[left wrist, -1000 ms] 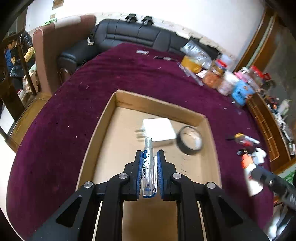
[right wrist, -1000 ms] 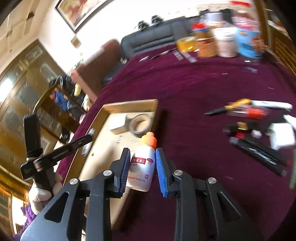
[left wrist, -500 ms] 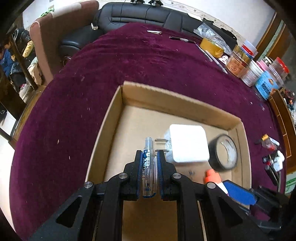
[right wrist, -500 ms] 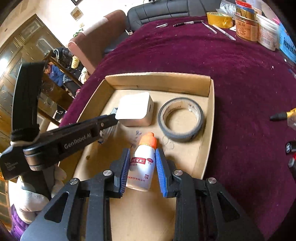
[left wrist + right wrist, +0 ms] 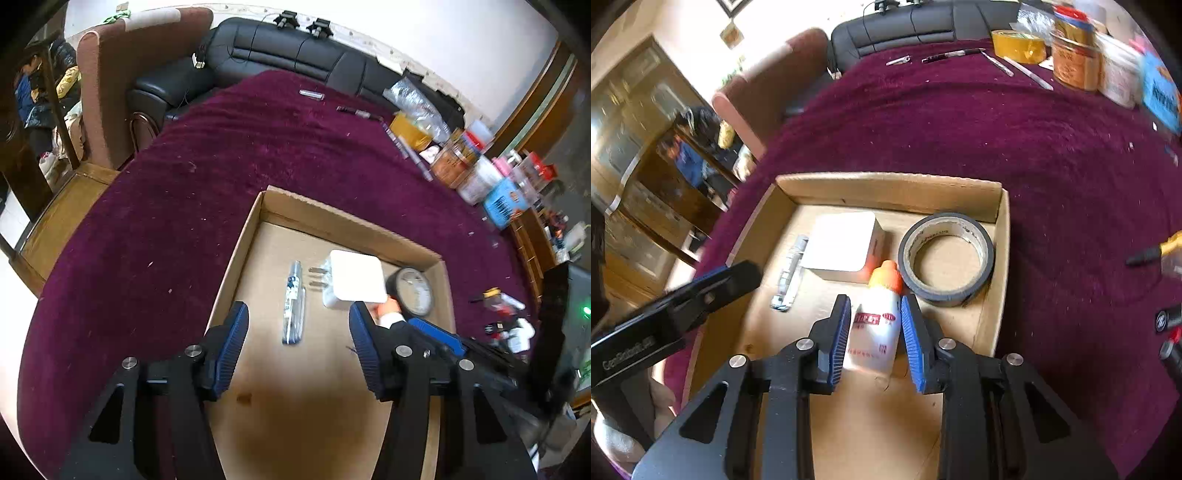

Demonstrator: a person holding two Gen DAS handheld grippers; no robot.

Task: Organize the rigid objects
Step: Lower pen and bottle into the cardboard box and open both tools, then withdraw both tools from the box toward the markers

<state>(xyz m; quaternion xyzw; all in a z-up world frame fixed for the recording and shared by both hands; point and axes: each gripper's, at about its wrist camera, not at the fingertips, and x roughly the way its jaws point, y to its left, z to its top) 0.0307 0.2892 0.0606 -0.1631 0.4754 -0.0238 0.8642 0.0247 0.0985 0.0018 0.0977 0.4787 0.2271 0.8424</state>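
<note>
A shallow cardboard box (image 5: 347, 221) (image 5: 890, 184) lies on the purple table. In it are a white charger (image 5: 354, 282) (image 5: 842, 247), a grey tape roll (image 5: 415, 291) (image 5: 945, 258) and a clear pen (image 5: 293, 302) (image 5: 788, 275). My left gripper (image 5: 297, 325) is open and empty above the pen. My right gripper (image 5: 873, 325) is shut on a white glue bottle with an orange cap (image 5: 877, 317), low in the box beside the tape roll; the cap also shows in the left wrist view (image 5: 386, 312).
Jars and packets (image 5: 469, 170) (image 5: 1078, 62) stand at the table's far right. Pens (image 5: 951, 55) lie at the far edge. Tools (image 5: 506, 317) (image 5: 1156, 254) lie on the cloth right of the box. A sofa (image 5: 295, 55) and armchair (image 5: 122, 92) stand behind the table.
My left gripper has opened and let go of the pen, which now lies in the box. My right gripper has moved the glue bottle forward, close to the charger and tape roll.
</note>
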